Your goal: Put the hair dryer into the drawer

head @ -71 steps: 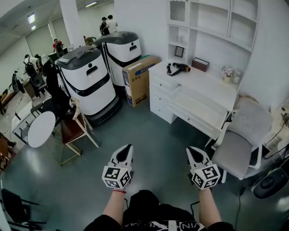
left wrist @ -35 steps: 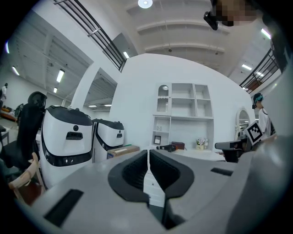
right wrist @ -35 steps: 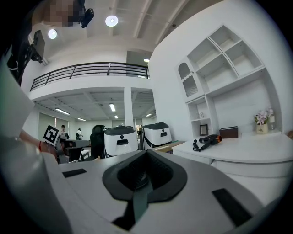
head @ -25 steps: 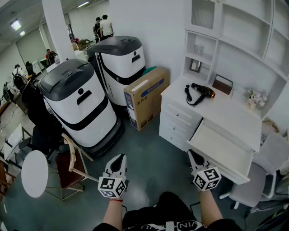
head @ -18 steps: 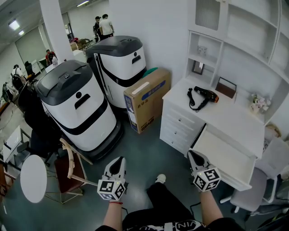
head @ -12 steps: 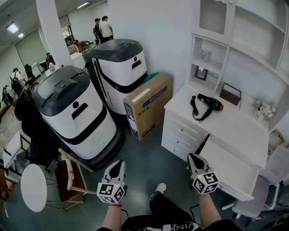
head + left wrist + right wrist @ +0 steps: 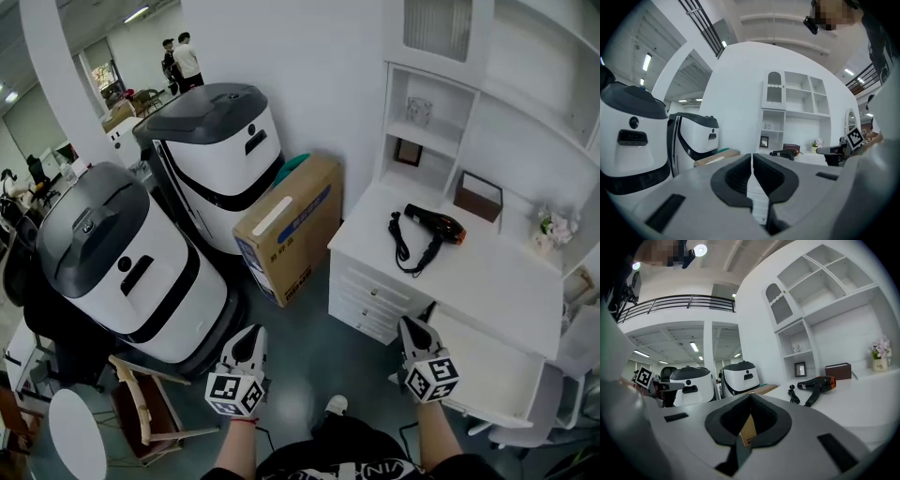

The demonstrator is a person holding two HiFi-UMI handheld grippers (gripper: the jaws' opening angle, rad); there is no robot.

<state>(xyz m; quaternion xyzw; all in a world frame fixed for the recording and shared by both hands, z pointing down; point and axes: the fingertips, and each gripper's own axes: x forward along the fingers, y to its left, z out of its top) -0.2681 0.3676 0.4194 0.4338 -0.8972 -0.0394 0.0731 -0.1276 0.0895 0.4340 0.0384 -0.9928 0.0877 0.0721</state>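
The black hair dryer (image 7: 436, 229) with an orange rear lies on the white desk top (image 7: 487, 281), its cord (image 7: 400, 246) coiled at its left. It also shows small in the left gripper view as the hair dryer (image 7: 784, 153), and in the right gripper view as the hair dryer (image 7: 816, 384). A wide shallow drawer (image 7: 483, 367) stands pulled out under the desk top. My right gripper (image 7: 410, 329) is shut and empty, just off that drawer's left corner. My left gripper (image 7: 250, 335) is shut and empty over the floor, well left of the desk.
A stack of small shut drawers (image 7: 367, 302) forms the desk's left end. A cardboard box (image 7: 286, 230) leans beside it, with two big white-and-grey machines (image 7: 211, 150) (image 7: 112, 272) further left. A wooden chair (image 7: 150, 412) and a round table (image 7: 80, 452) stand at lower left. People (image 7: 178, 58) stand far back.
The person has walked toward the desk, so the desk and hair dryer are nearer and larger. Both grippers travelled along, still shut, and the right one has come close to the open drawer.
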